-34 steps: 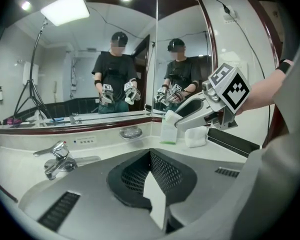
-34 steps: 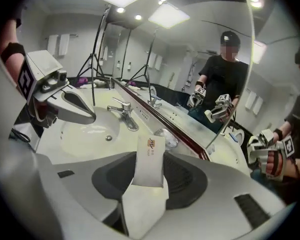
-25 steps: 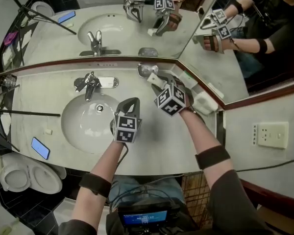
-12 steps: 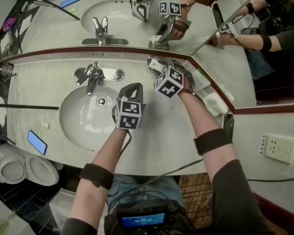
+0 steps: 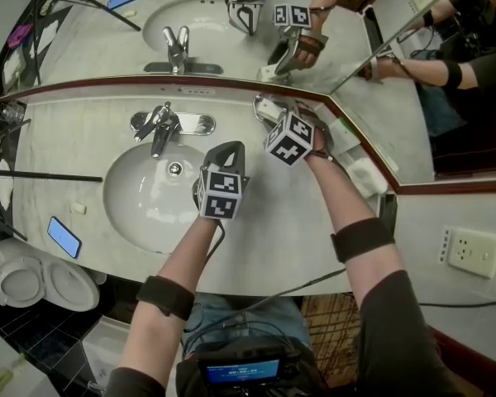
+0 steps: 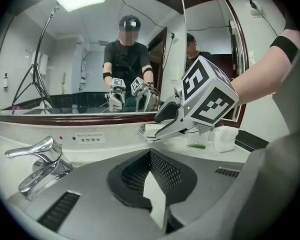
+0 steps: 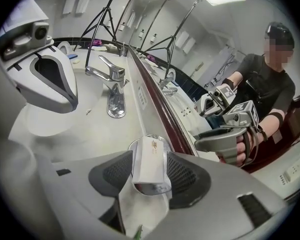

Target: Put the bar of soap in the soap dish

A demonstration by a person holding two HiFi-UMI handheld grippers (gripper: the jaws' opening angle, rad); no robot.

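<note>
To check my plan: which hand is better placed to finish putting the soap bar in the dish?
Right. The right tongs straddle the soap bar over the soap dish and have just been opening. The left tongs are shut, empty, away by the basin.

two grippers, left gripper (image 5: 231,149) and right gripper (image 5: 269,114), one bar of soap (image 7: 150,164), one soap dish (image 7: 134,143), one faucet (image 5: 161,127), one phone (image 5: 64,236)

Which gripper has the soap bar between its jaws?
The right gripper: its jaws have just been opening, the soap bar between them on the soap dish. The left gripper is shut, empty.
</note>
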